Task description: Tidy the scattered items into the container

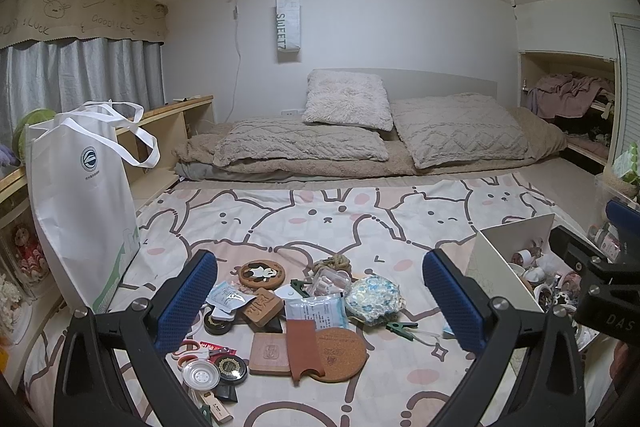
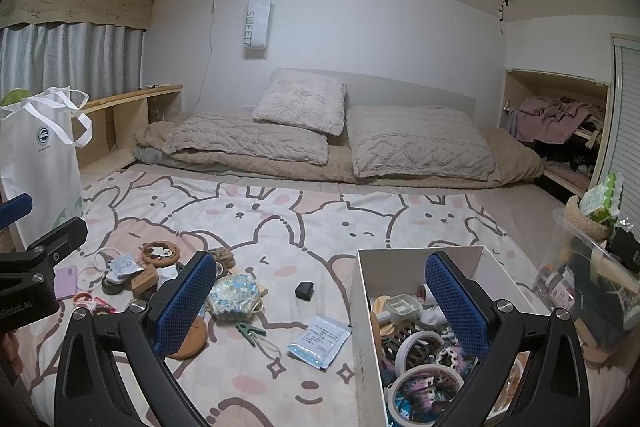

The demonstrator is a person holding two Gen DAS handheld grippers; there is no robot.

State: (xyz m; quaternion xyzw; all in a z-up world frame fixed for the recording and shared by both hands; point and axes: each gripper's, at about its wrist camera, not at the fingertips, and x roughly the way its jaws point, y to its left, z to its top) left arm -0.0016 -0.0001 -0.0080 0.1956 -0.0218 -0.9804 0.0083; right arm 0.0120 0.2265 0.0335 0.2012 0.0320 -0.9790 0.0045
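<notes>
Bed under a bunny-print sheet. Directly on it: white box at right, part-filled with tape rolls; loose pile at left with panda coaster, cork coaster, wooden block, small scissors, floral pouch, green clip, foil sachet, black cube. White tote bag upright at left edge. Pillows and folded blankets at far end.

Pink bunny-print sheet, blue-padded tools
</notes>
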